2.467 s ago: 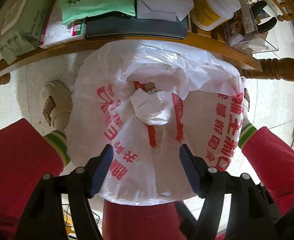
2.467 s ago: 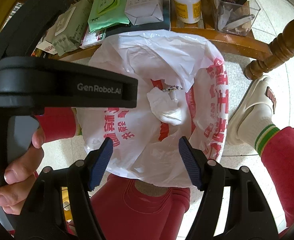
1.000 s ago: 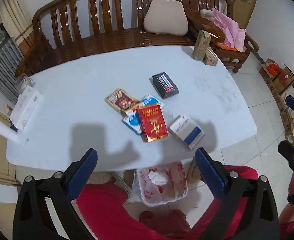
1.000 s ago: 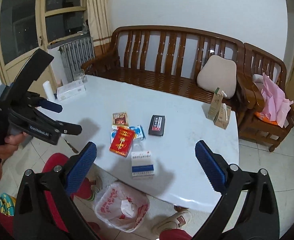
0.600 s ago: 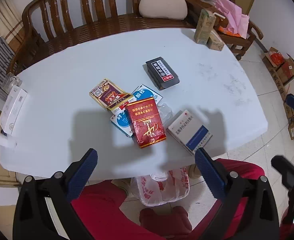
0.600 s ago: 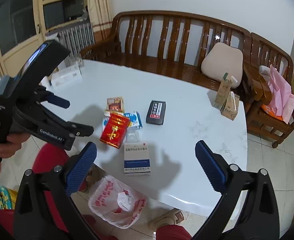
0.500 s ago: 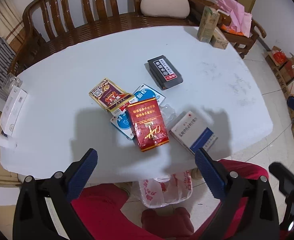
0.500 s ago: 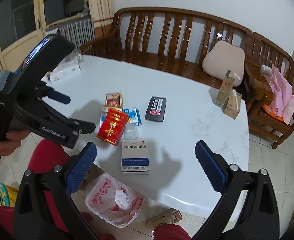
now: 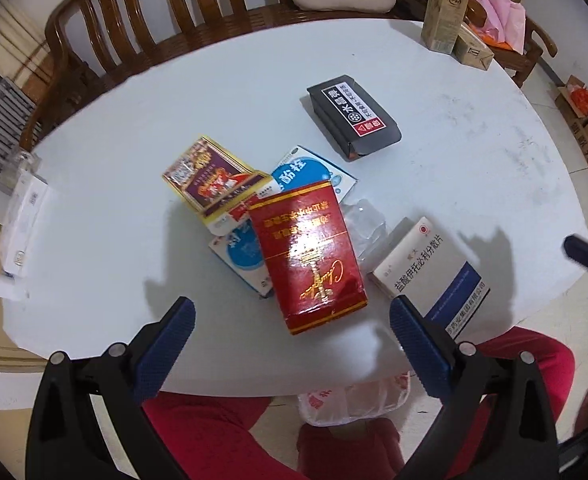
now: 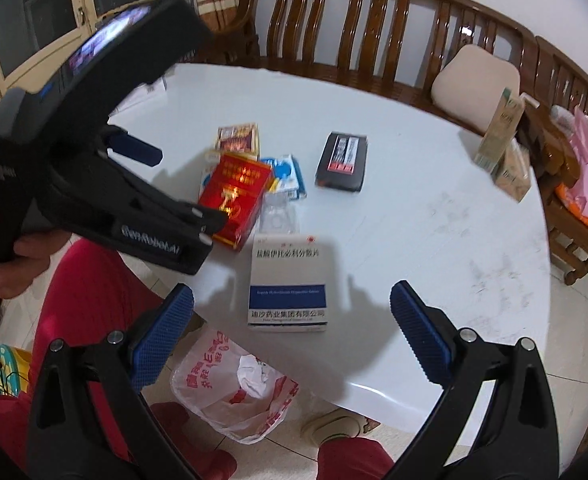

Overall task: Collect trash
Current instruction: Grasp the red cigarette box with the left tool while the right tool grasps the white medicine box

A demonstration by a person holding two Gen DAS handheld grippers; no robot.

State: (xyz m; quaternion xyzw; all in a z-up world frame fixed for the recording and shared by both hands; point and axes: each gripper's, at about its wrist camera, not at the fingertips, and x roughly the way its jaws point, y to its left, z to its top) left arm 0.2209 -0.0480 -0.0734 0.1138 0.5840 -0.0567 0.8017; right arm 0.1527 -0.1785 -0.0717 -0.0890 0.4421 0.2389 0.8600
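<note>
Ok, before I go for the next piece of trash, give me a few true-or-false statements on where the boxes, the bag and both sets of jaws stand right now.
1. The left gripper is open and empty. True.
2. The red box lies flat on the bare table, touching nothing else. False: it lies on top of the blue and white packet.
3. The black box lies apart from the pile, farther from the person. True.
4. The right gripper is shut on the white and blue box. False: its jaws are wide open and the box lies on the white table.
5. The plastic bag sits on the tabletop. False: it is on the floor by the table's near edge.
</note>
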